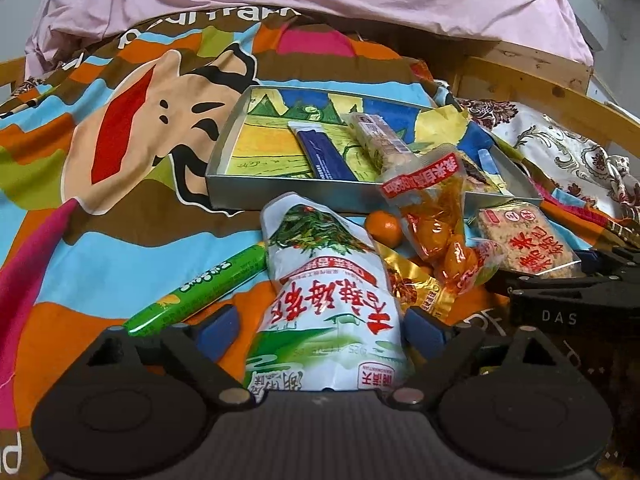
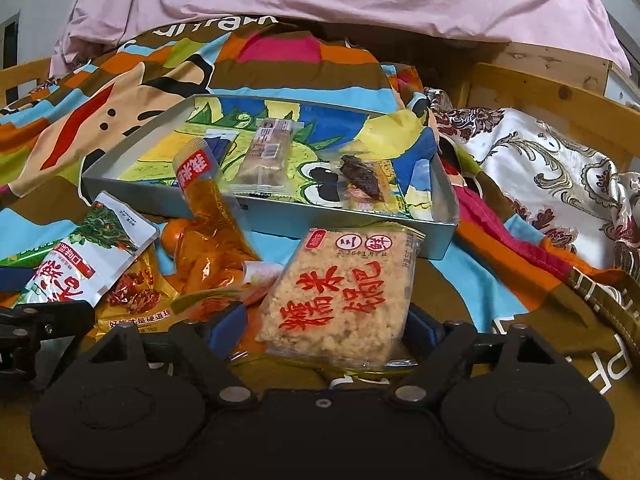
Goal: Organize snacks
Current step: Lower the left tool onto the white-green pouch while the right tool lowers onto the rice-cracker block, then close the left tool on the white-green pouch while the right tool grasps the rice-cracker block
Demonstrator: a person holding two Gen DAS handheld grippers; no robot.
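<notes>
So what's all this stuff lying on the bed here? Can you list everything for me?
Shallow metal tray: one, grey with cartoon lining, on the bedspread.
Dark blue sachet: one, in the tray.
Clear-wrapped beige bar: one, in the tray.
Clear-wrapped dark brown snack: one, in the tray.
White-and-green pickle pouch: one, between the left gripper's fingers.
Puffed-rice cake packet: one, beige with red lettering, between the right gripper's fingers.
Green sausage stick: one, on the bedspread.
Orange clear bag: one, leaning on the tray.
Gold packet: one, in the pile.
Small mandarin: one, orange, beside the tray.
Left gripper, right gripper: black, blue pads.
</notes>
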